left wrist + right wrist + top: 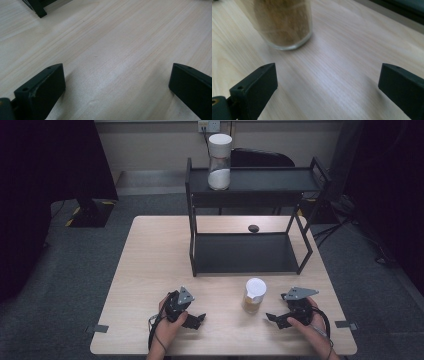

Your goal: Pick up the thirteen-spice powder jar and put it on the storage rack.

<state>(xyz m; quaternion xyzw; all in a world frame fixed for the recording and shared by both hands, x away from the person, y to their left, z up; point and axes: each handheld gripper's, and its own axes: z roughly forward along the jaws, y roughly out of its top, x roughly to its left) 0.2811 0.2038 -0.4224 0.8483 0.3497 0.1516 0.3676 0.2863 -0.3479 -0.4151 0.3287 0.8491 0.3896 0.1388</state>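
Standing upright just in front of the black two-tier shelf [250,220], the brown-filled glass jar [253,296] keeps its long axis vertical, white lid up. In the right gripper view its top is cut off and its contents blur. Two jars are there in all: the second, a white-filled jar [219,162], stands on the shelf's top tier at the left end. One small dark object [253,228] lies behind the shelf, too small to identify. Two grippers rest on the wooden table [150,270] in front of the shelf: the left gripper [196,320] and right gripper [272,318], both with jaws spread wide, holding nothing, flanking the brown jar.
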